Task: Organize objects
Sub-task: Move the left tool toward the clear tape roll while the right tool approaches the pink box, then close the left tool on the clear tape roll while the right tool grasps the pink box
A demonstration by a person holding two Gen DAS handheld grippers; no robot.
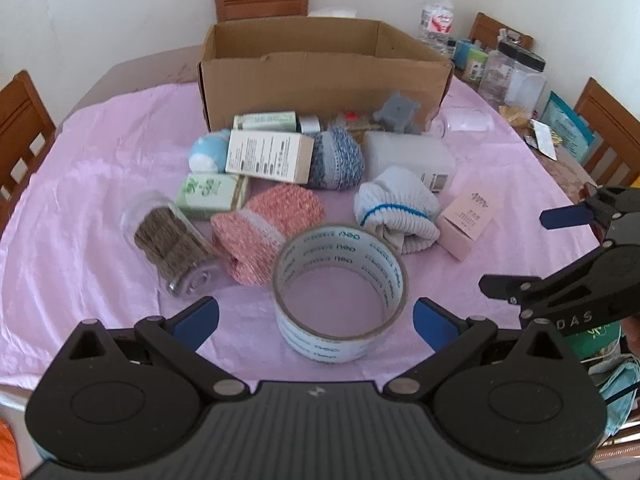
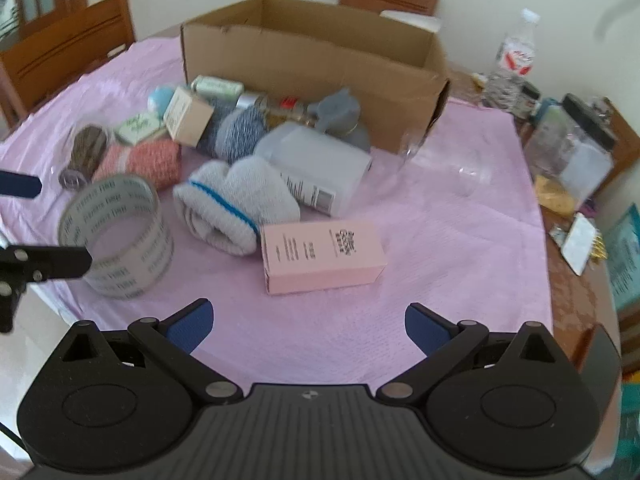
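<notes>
An open cardboard box stands at the back of the pink cloth. In front of it lie several items: a roll of clear tape, a pink knitted piece, a white rolled sock, a pink carton, a blue-grey knitted piece, a white carton and a jar of brown discs. My left gripper is open, its fingers on either side of the tape roll. My right gripper is open just short of the pink carton.
A white plastic bottle, a grey toy and a lying glass sit near the box. Jars, a water bottle and packets crowd the right side. Wooden chairs ring the table.
</notes>
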